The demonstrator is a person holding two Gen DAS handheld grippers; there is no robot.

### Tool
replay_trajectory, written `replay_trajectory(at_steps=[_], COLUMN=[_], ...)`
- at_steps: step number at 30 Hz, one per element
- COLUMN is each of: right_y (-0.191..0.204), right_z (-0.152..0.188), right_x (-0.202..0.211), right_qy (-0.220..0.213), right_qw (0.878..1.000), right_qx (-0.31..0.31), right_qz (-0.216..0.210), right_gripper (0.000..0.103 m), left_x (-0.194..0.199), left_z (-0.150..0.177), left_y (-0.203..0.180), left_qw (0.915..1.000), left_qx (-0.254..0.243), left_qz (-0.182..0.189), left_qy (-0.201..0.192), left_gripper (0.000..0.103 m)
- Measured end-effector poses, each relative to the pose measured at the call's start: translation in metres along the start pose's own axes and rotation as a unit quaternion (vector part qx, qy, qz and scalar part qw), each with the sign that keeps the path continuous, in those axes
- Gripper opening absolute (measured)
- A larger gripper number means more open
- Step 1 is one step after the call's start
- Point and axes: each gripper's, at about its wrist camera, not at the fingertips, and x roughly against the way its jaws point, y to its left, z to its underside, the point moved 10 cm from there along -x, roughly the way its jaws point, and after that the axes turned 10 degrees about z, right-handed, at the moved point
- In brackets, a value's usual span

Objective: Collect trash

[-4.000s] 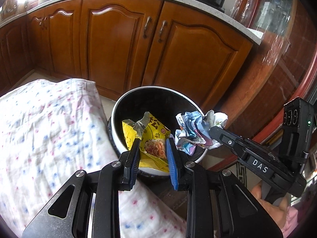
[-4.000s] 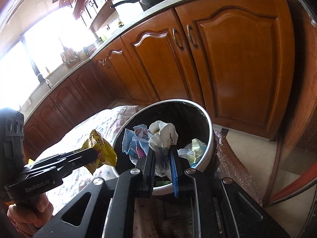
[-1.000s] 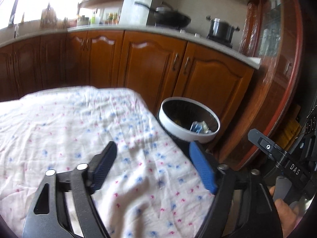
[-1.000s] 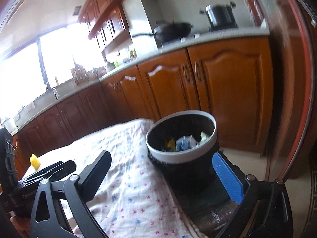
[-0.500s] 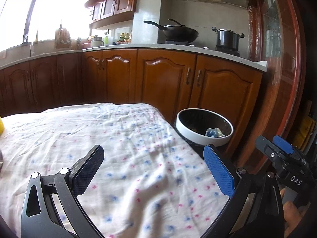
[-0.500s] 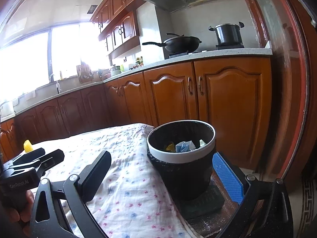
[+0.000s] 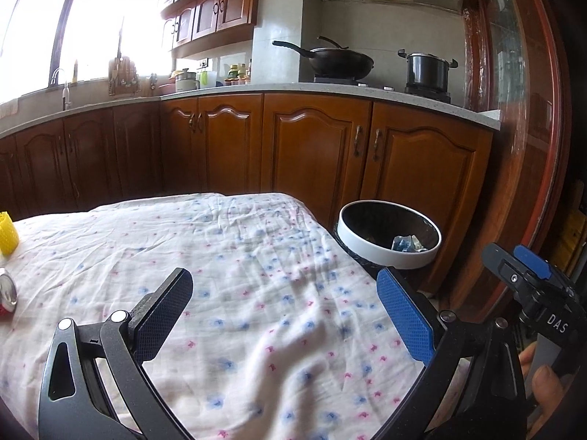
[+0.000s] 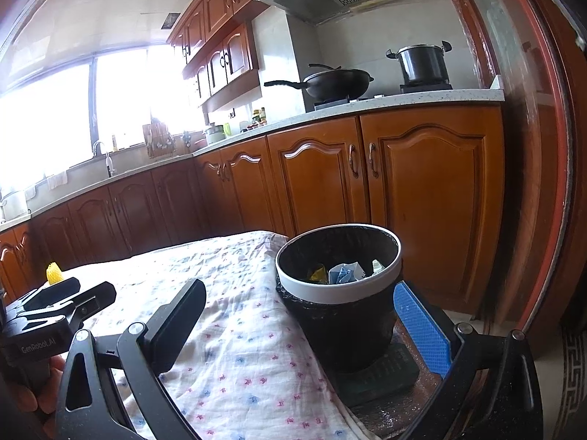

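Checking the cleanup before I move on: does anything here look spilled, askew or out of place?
Nothing looks spilled. The trash bin stands upright with wrappers inside. A yellow item and a partly cut-off metallic object sit at the far edge of the tablecloth; possibly trash not yet collected.

Your table wears a floral cloth (image 7: pixel 256 275); a yellow foam net (image 7: pixel 8 233) sits at its far-left edge.

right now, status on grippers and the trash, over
Left gripper open, empty. Right gripper open, empty. Wrappers lie in the bin. Yellow item on the tablecloth; nothing in the way.
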Motion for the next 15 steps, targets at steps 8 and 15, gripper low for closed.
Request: replay_trajectory(at_steps=[8, 15], right_y=[-0.0005, -0.0014], right_z=[-0.0022, -0.0030], right_x=[0.0023, 0.0031], right_qy=[-0.004, -0.007], right_qw=[1.000, 1.000], right_qx=[-0.004, -0.010], right_qz=[0.000, -0.002], right_gripper=[0.103, 0.103], left_x=[0.0020, 0.0055], left_z=[-0.0025, -0.0039], left_y=[0.0016, 0.0000], left_qw=[1.0000, 0.9999], left_qx=[-0.001, -0.005], left_qz=[-0.005, -0.009], left_qy=[-0.005, -0.010], left_gripper=[0.102, 0.102])
